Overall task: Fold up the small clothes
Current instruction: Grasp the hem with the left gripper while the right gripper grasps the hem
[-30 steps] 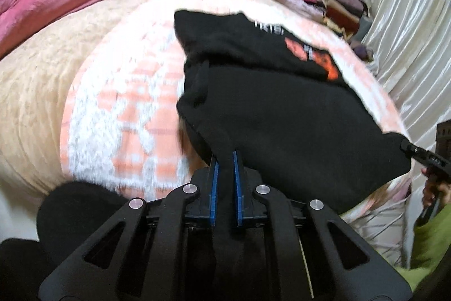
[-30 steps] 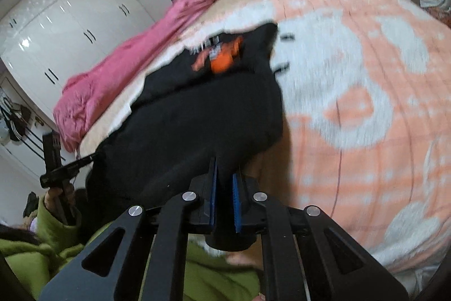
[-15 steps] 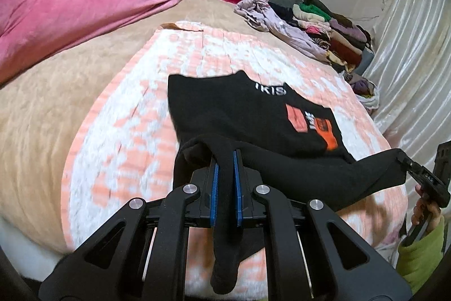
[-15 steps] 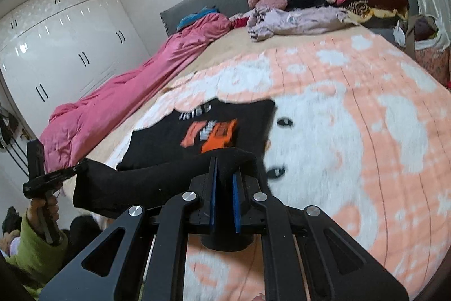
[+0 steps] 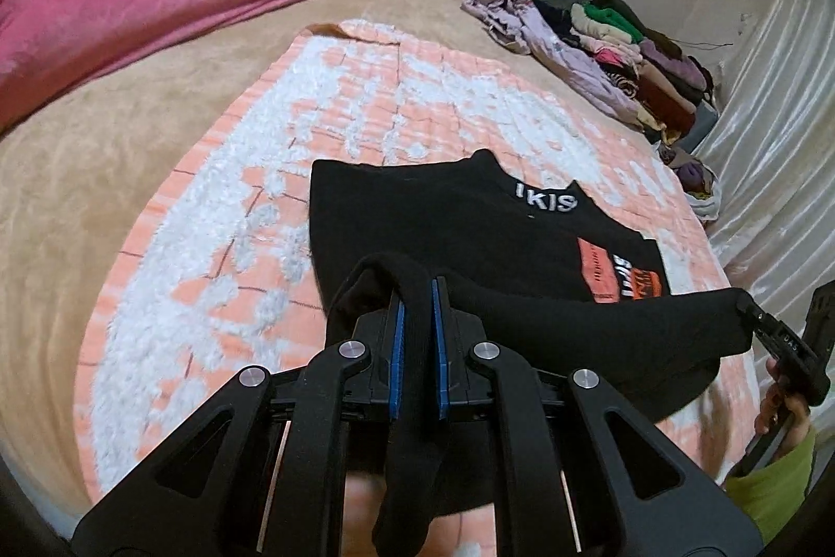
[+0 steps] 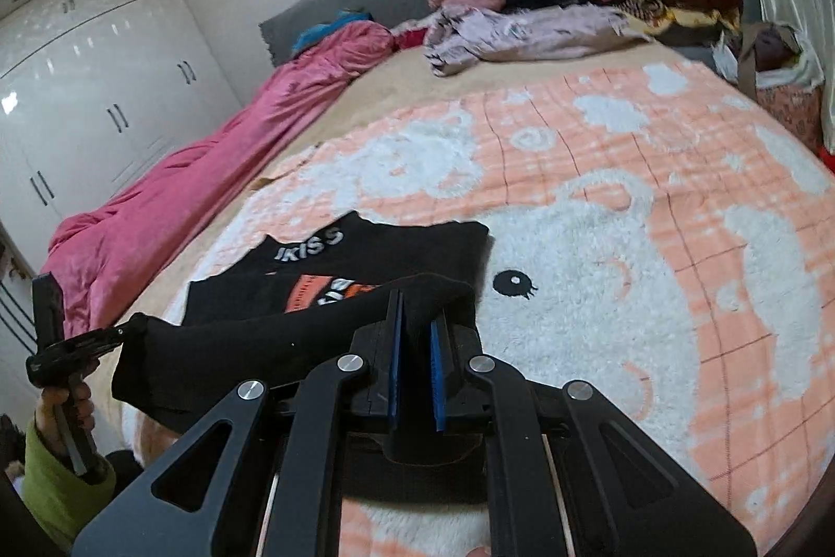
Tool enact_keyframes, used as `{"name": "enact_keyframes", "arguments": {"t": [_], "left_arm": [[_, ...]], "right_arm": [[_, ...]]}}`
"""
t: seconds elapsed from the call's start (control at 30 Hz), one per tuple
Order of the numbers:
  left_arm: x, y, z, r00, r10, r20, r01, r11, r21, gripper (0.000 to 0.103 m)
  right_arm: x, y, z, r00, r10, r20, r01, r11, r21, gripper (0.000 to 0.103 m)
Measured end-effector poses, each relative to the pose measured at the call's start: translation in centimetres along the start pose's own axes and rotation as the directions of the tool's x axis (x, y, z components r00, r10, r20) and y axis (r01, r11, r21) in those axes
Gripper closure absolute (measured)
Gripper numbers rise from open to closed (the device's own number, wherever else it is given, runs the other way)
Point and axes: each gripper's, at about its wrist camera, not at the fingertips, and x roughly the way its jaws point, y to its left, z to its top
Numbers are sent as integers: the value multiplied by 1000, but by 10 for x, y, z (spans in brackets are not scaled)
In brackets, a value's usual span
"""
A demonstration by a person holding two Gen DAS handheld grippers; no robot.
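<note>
Black top (image 5: 469, 233) – hem carried farther over print vs 0.5 s ago | left gripper (image 5: 417, 348) & right gripper (image 6: 415, 358) both clamped on hem

Over the last second the black shirt (image 5: 469, 217) went from one broad sheet covering most of the orange-and-white blanket (image 5: 219, 244) to a doubled shape; its near edge, pinched in the left tool (image 5: 417, 348) and right tool (image 6: 415, 358), now hangs lifted as a taut band across the print; the white lettering (image 5: 545, 202) at the collar is exposed; more blanket shows around the garment than before.
</note>
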Motion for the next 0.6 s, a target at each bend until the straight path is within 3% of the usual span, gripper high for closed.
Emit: {"name": "enact_keyframes", "arguments": {"t": [0.27, 0.37, 0.43, 0.5, 0.6], "left_arm": [[20, 20, 1, 999, -40, -29, 39, 998, -44, 98], [14, 22, -1, 997, -70, -14, 69, 996, -50, 96], [6, 22, -3, 995, -98, 1, 98, 994, -56, 92], [-4, 22, -6, 993, -113, 21, 114, 992, -62, 74], [-19, 21, -13, 990, -132, 41, 134, 989, -55, 71]], "right_arm": [[37, -11, 2, 998, -42, -56, 44, 999, 31, 93], [40, -14, 2, 997, -29, -65, 32, 998, 49, 80], [39, -12, 1, 998, -22, -62, 24, 999, 43, 71], [36, -11, -1, 997, -49, -52, 50, 998, 30, 63], [29, -13, -3, 997, -67, -39, 68, 997, 37, 61]]}}
